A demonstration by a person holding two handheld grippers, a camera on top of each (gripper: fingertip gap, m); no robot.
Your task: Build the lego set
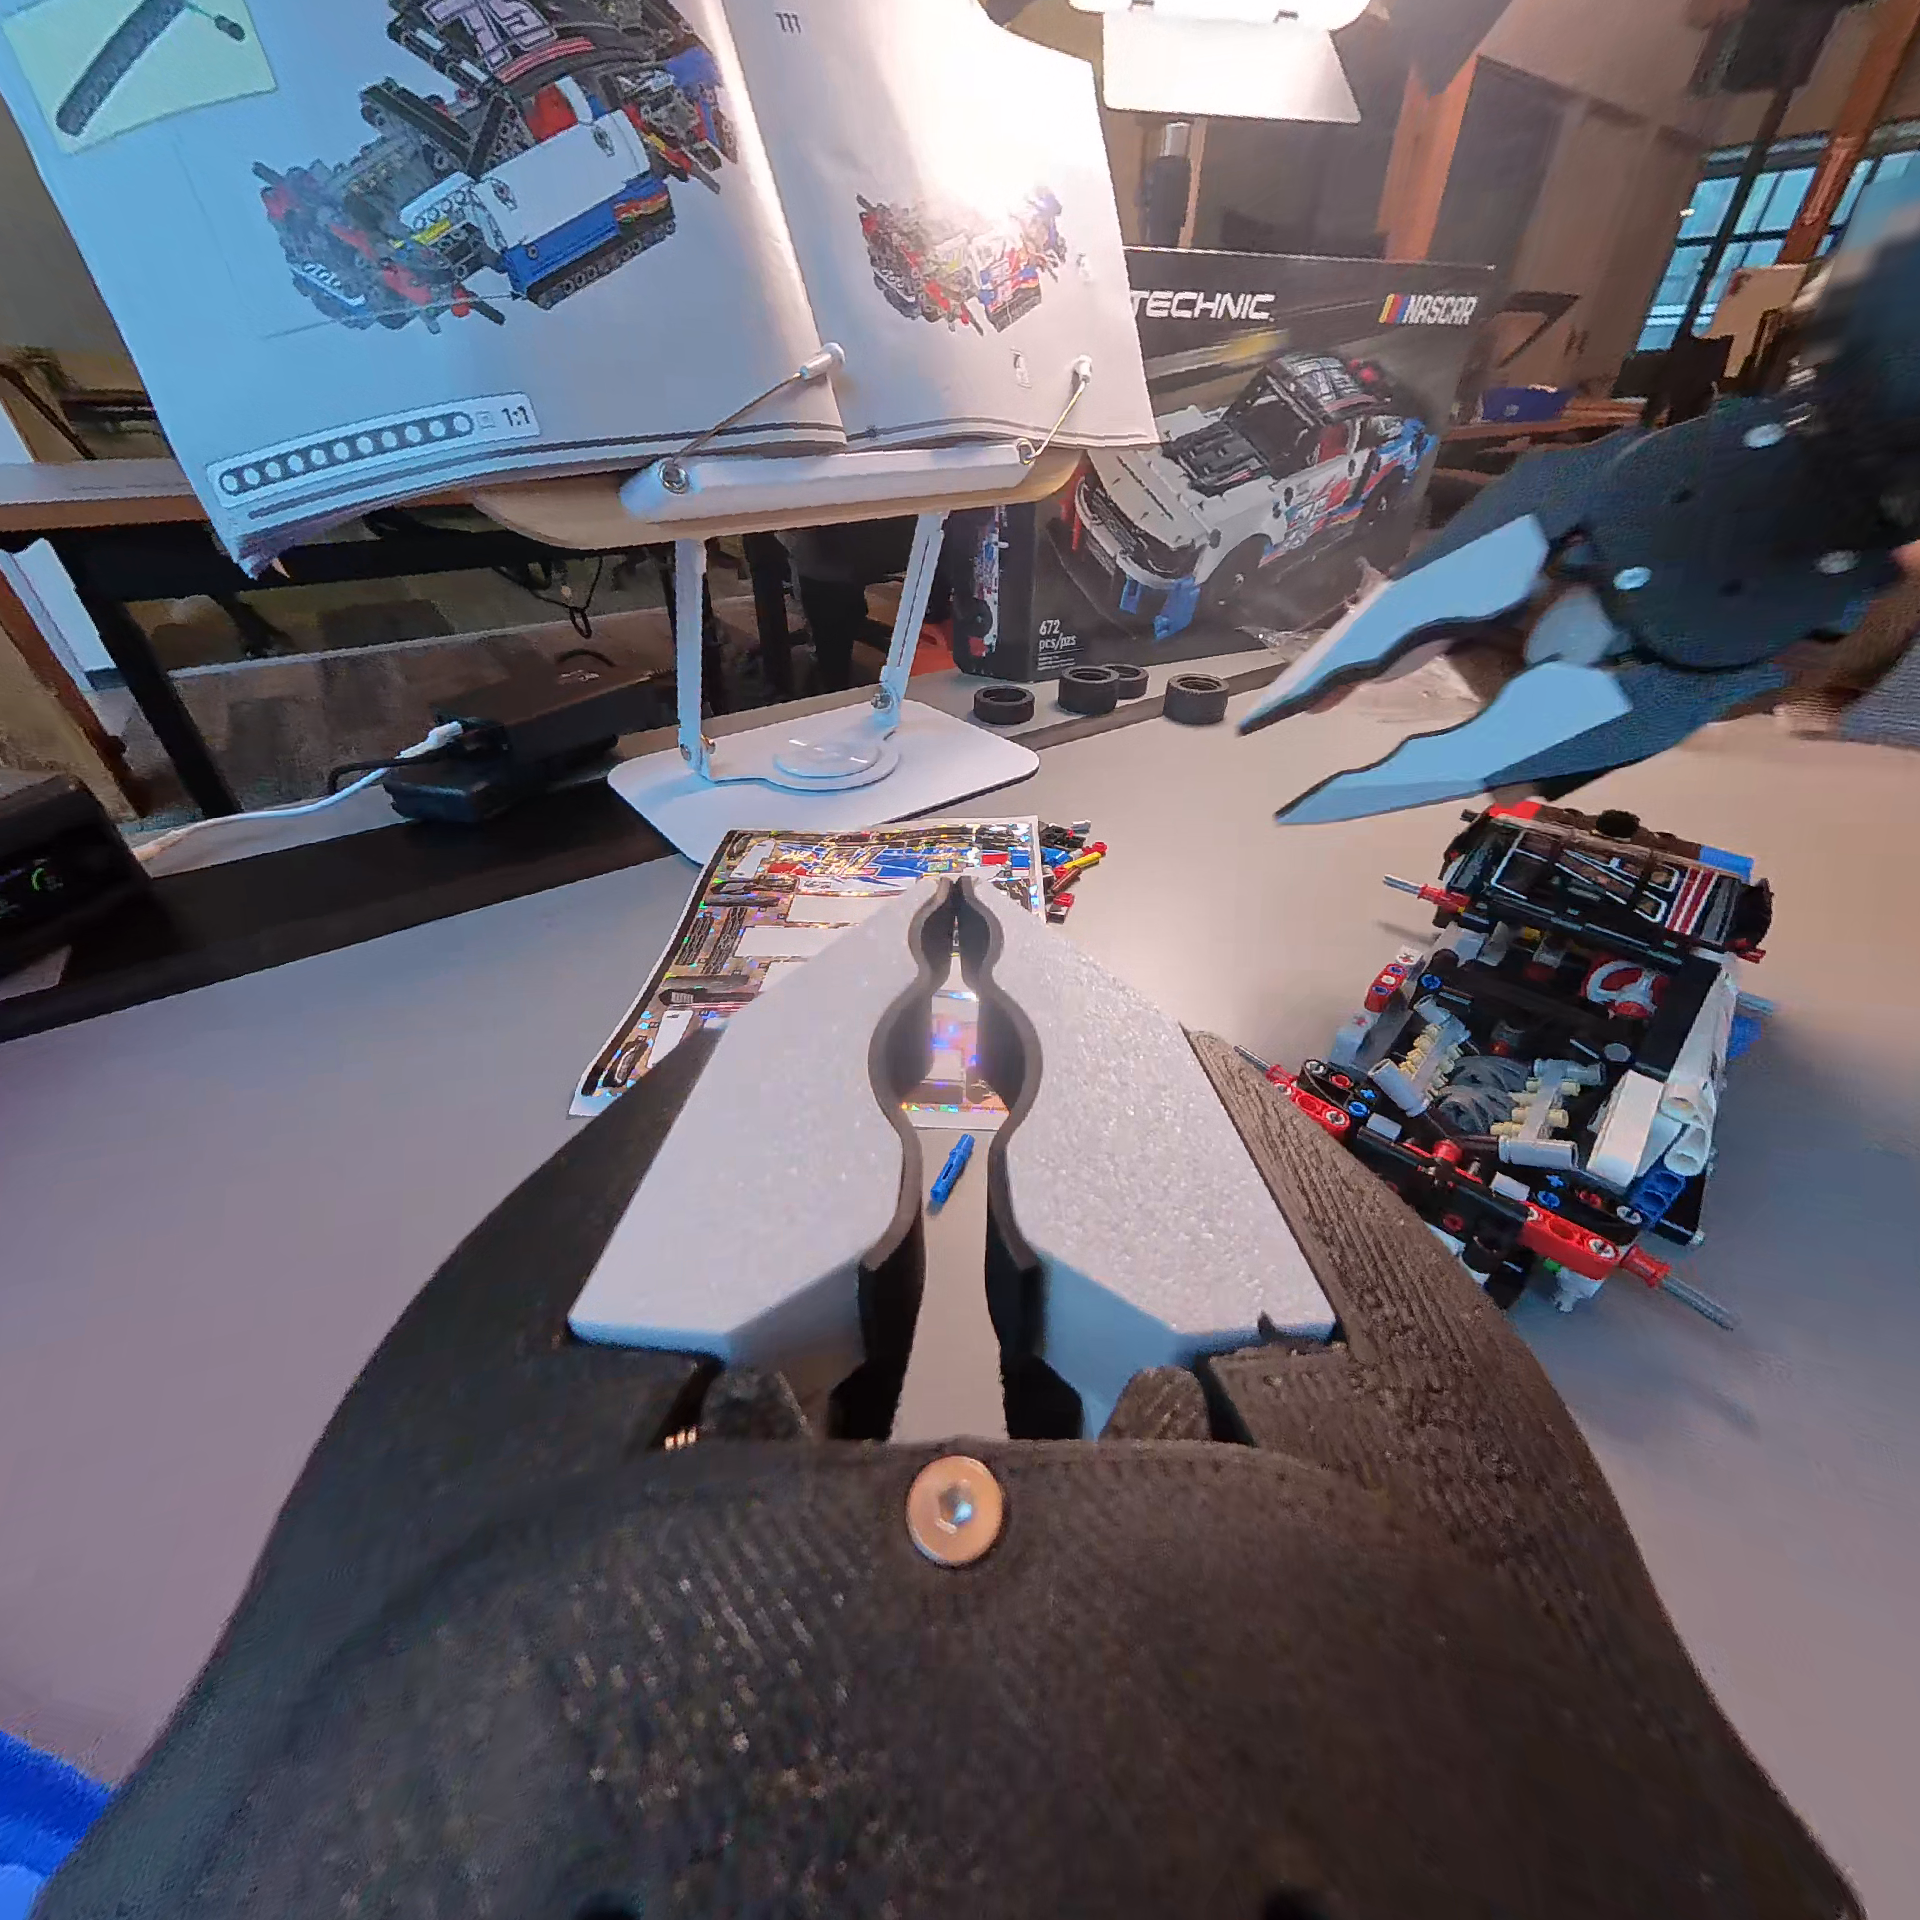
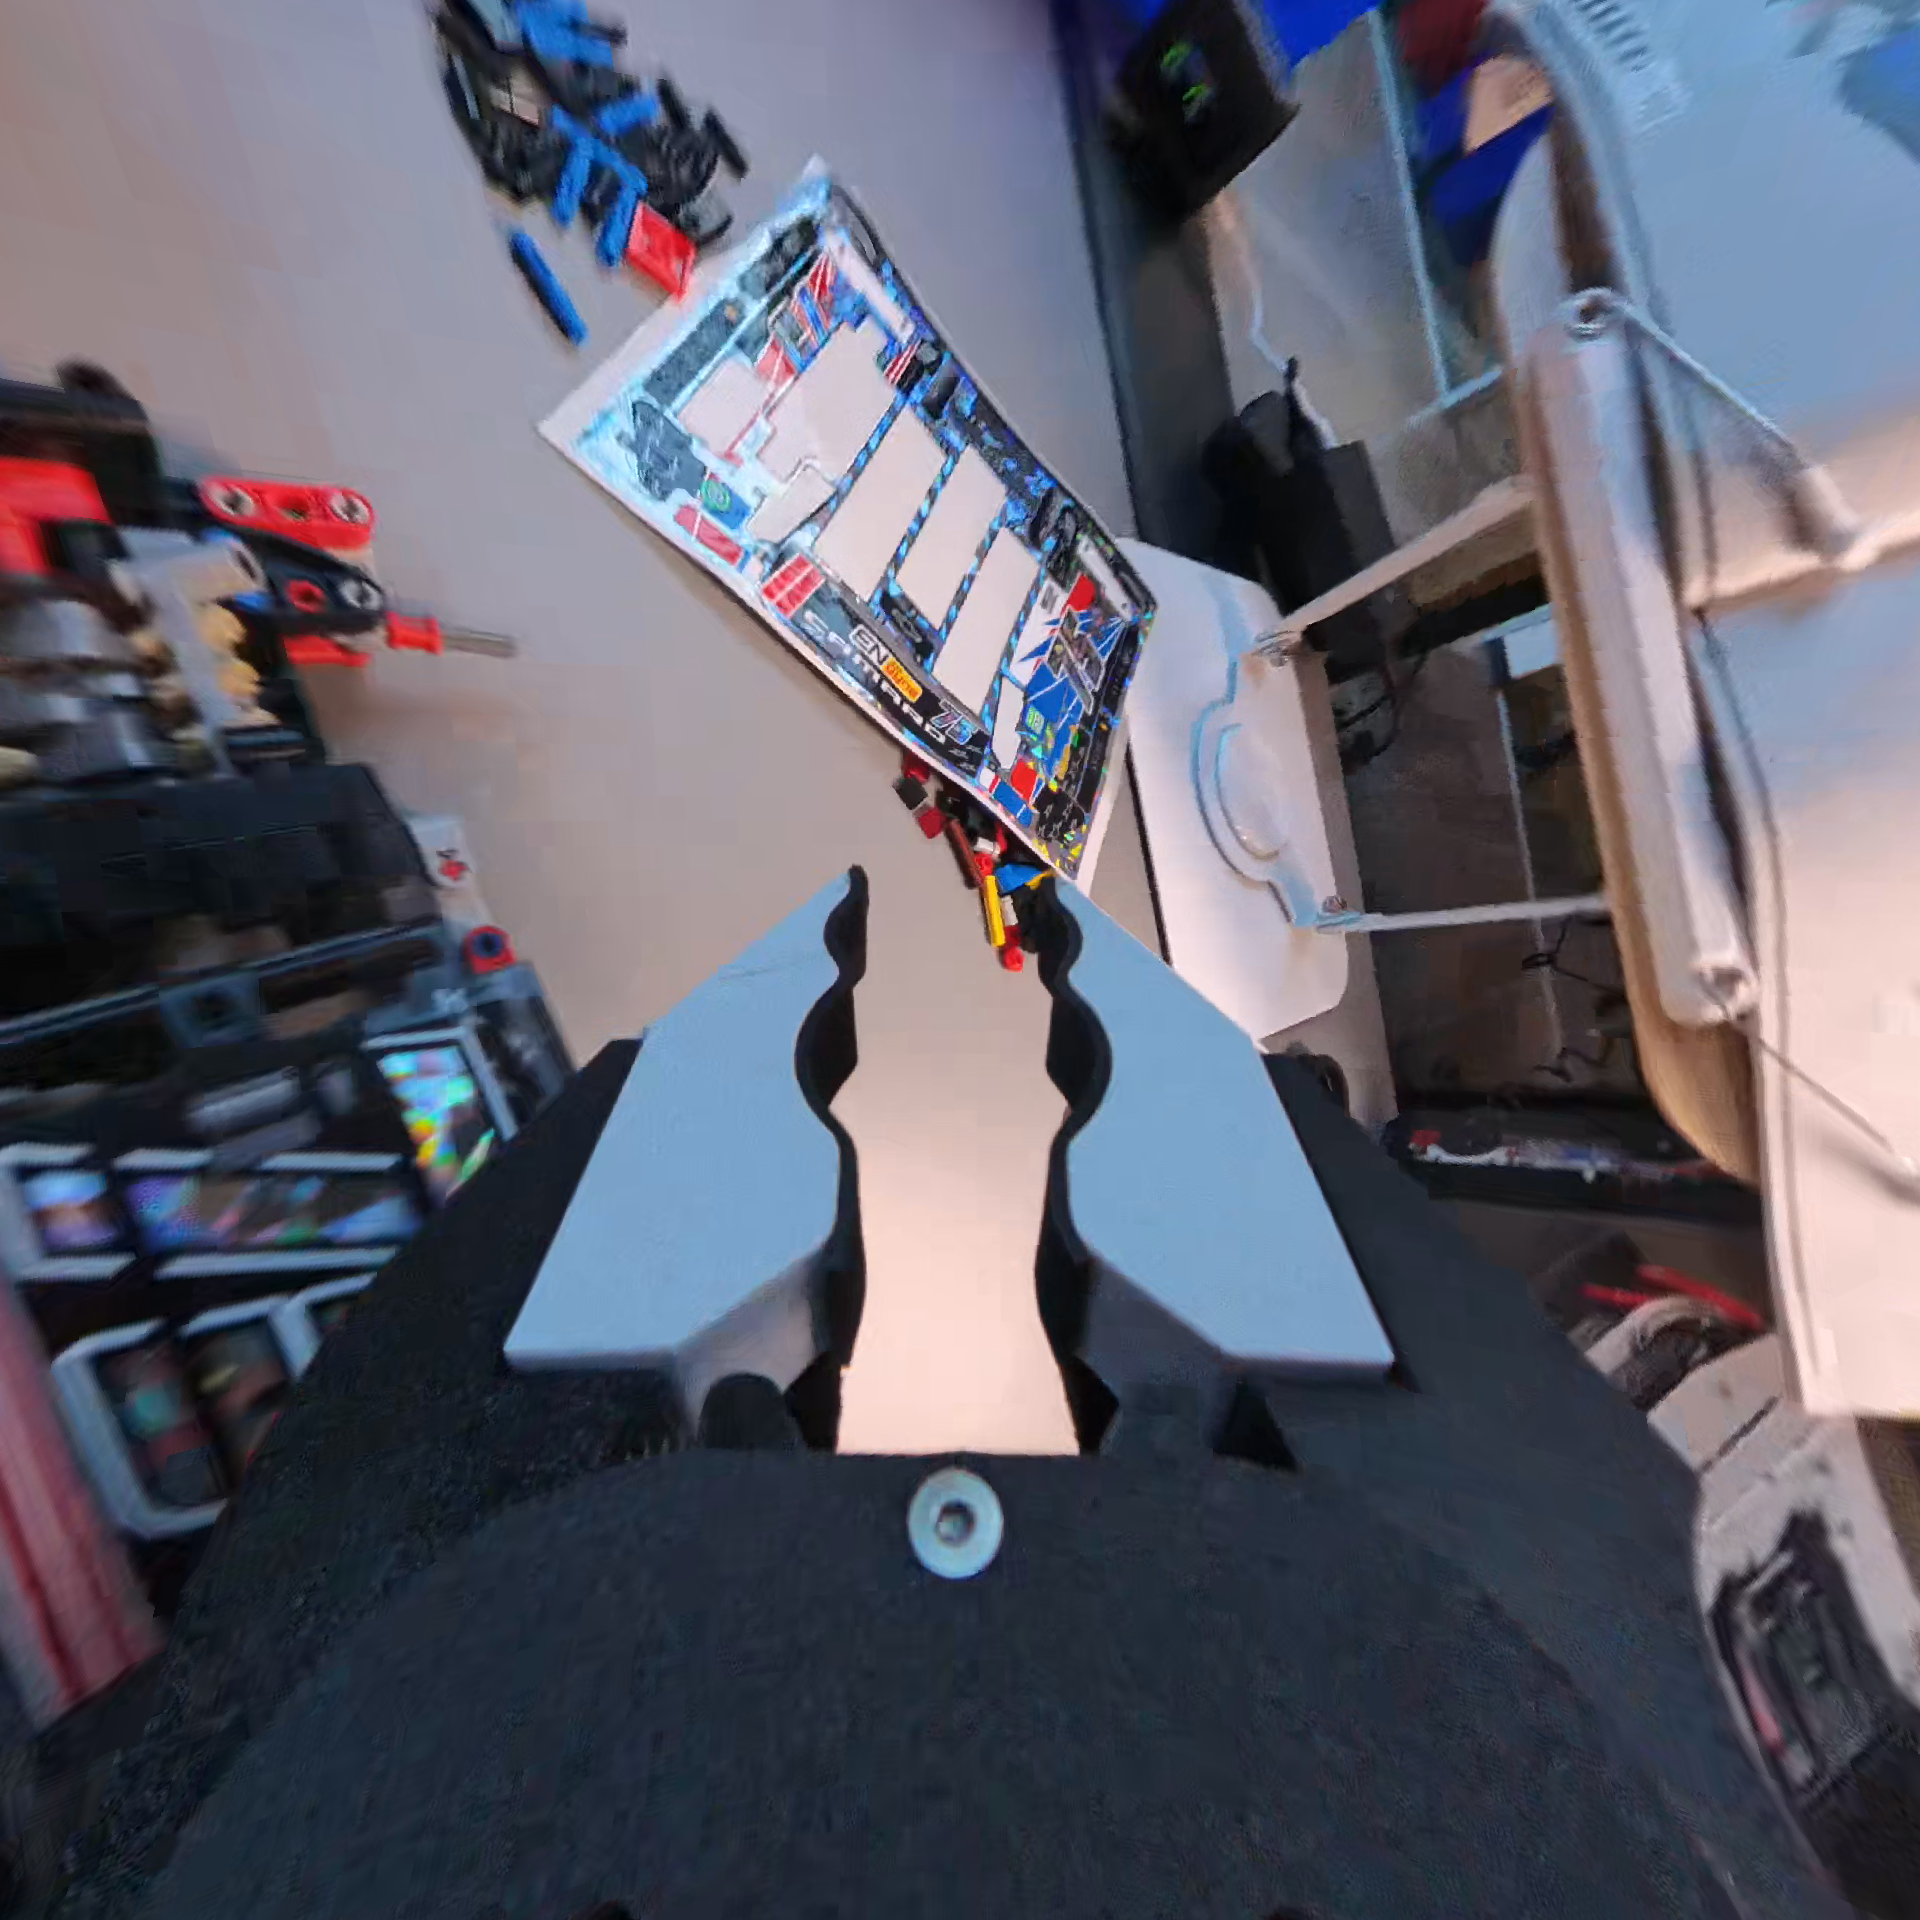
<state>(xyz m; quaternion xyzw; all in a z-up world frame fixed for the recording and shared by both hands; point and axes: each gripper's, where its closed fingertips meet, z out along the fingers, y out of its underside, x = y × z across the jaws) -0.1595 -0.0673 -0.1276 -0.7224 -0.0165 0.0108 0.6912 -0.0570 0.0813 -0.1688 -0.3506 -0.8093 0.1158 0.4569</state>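
Note:
The half-built lego car [image 1: 1558, 1049] sits on the grey table at the right; it also fills the left edge of the right wrist view [image 2: 187, 831]. My left gripper [image 1: 958, 891] is shut and empty, held above the sticker sheet [image 1: 831, 914]. A blue pin [image 1: 951, 1169] lies on the table below its fingers. My right gripper [image 2: 956, 894] is open and empty, in the air above the table near a small pile of loose parts [image 2: 977, 862]. It also shows in the left wrist view [image 1: 1273, 769], above the car.
The instruction booklet [image 1: 499, 229] stands open on a white stand [image 1: 831, 758]. The set's box [image 1: 1268, 468] and three black tyres [image 1: 1091, 691] stand behind. A pile of blue and black parts [image 2: 592, 135] lies beyond the sticker sheet [image 2: 883, 540]. A black power unit [image 1: 499, 748] sits at the table's left edge. The tips of one gripper are about 20 cm away from the tips of the other. The blue pin [image 1: 951, 1169] sits 12 cm or so from the ends of my left fingers. It is also in sight in the right wrist view [image 2: 551, 297].

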